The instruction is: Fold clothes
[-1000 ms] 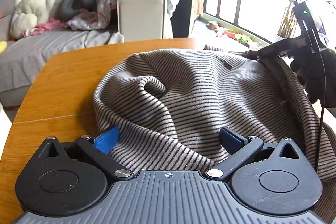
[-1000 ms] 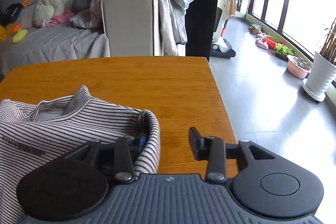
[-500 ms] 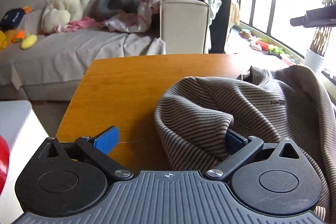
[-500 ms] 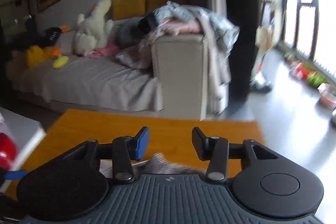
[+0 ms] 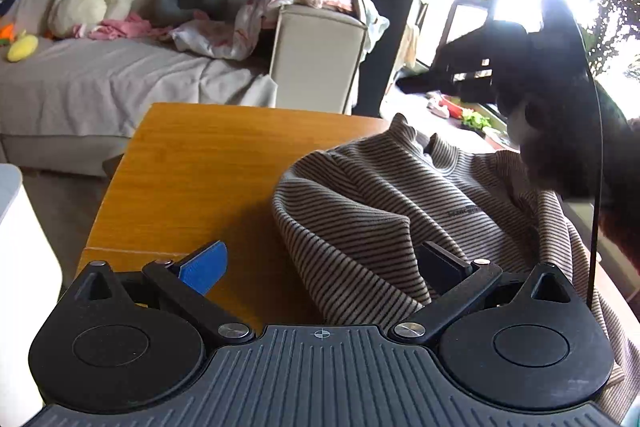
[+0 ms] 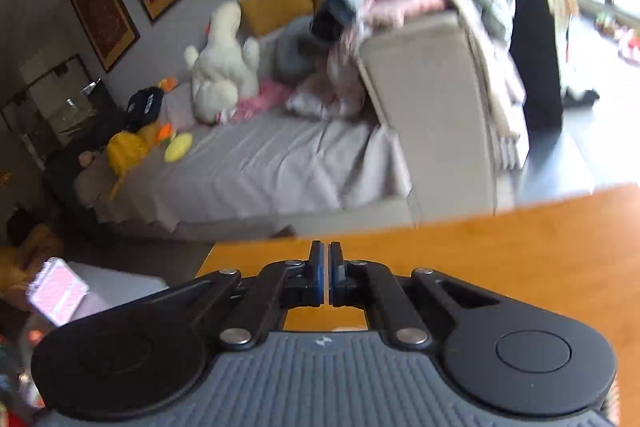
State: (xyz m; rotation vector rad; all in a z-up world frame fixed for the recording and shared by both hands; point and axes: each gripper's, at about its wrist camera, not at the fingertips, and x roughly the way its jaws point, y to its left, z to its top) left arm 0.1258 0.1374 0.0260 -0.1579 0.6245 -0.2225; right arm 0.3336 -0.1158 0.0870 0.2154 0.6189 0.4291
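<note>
On the wooden desk (image 5: 208, 163) lay the striped sweater (image 5: 384, 211), bunched toward its right side. The left gripper (image 5: 320, 263) was spread wide, fabric draped over its right finger. The right gripper (image 6: 329, 273), above the desk, was pressed together on nothing.

The striped sweater (image 5: 400, 211) runs off the right edge of the left wrist view, and its near part is hidden behind the left tool (image 5: 320, 267); one finger (image 5: 444, 263) is half buried in its folds. The right tool (image 5: 532, 67) shows there only as a dark backlit shape, its jaws unreadable. In the right wrist view, the sofa (image 6: 280, 155) is motion-blurred, and the counter (image 6: 500, 251) is cut off at the right.
</note>
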